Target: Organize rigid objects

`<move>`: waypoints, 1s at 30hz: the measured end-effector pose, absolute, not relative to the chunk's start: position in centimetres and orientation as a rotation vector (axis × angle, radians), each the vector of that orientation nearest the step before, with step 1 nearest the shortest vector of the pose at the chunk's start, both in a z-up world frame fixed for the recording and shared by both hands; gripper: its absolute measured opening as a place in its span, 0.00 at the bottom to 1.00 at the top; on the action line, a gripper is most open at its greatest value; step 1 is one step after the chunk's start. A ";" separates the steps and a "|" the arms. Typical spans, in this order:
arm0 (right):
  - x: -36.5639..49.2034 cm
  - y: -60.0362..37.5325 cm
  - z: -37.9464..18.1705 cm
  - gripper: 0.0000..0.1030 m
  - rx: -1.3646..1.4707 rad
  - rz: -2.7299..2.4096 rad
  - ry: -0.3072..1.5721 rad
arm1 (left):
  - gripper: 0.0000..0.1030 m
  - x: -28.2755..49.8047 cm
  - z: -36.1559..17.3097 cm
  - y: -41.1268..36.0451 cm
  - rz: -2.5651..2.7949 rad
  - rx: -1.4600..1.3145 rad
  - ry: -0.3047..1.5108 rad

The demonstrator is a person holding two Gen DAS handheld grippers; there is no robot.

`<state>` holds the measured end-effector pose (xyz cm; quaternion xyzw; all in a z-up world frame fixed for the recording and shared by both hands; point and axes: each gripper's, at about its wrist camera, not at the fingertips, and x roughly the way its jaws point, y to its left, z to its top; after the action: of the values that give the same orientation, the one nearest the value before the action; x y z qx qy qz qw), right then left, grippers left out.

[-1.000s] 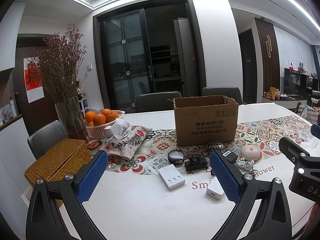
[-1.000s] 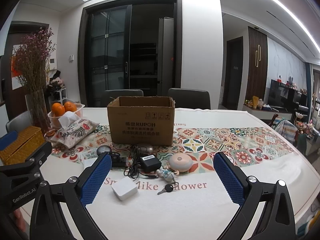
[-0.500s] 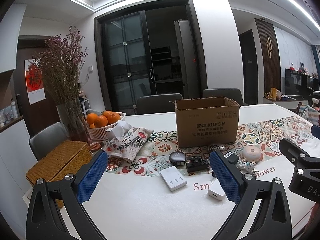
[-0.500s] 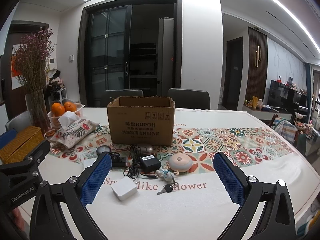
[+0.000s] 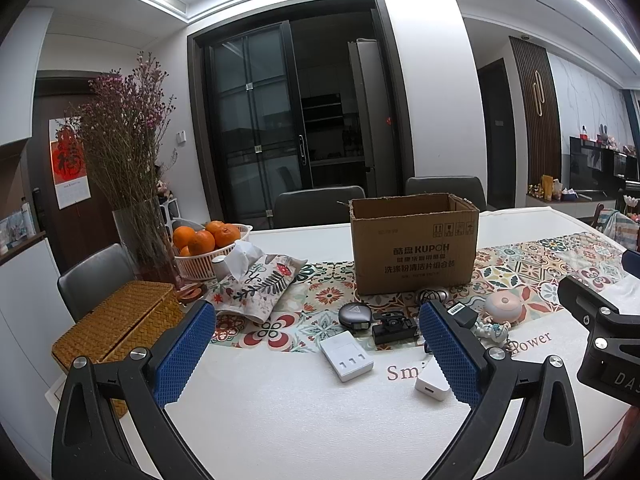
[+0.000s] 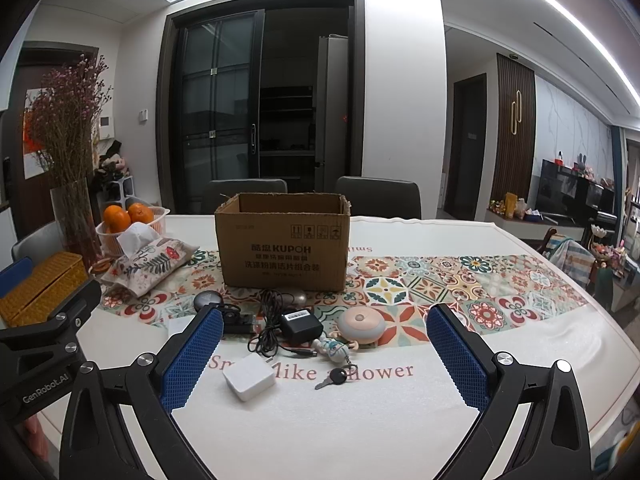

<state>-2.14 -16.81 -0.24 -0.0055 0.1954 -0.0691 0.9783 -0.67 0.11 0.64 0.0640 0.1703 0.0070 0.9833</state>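
Note:
An open cardboard box (image 6: 282,246) (image 5: 414,244) stands on the patterned runner. In front of it lie small items: a white cube charger (image 6: 249,377) (image 5: 430,384), a black power adapter (image 6: 300,326) with its cable, a key (image 6: 334,379) on a figurine keychain (image 6: 332,348), a pink round gadget (image 6: 360,322) (image 5: 503,306), a white flat box (image 5: 346,355), a black clip device (image 5: 394,326) and a grey pouch (image 5: 354,316). My left gripper (image 5: 316,350) and right gripper (image 6: 324,356) hover open above the near table edge, holding nothing.
A woven basket (image 5: 116,324), a glass vase of dried flowers (image 5: 144,240), a basket of oranges (image 5: 208,248) and a floral tissue pouch (image 5: 256,284) crowd the left side. Grey chairs (image 6: 378,196) stand behind the table. The right half of the runner (image 6: 480,284) holds nothing.
The left gripper's view has drifted slightly, with the table items sliding a little right and down. The right gripper has barely moved. Both stay open.

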 end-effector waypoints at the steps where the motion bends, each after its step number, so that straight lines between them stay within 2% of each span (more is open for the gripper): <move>1: -2.1 -16.8 -0.3 1.00 -0.011 -0.138 0.394 | 1.00 -0.7 0.6 0.1 0.014 0.127 0.343; 30: -2.0 -16.4 -0.7 1.00 -0.014 -0.133 0.405 | 1.00 -0.7 0.3 0.1 0.009 0.125 0.354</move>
<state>-2.00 -16.38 -0.75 -0.0067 0.2010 -0.0662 0.9773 -0.66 0.12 0.29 0.0623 0.1760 0.0046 0.9824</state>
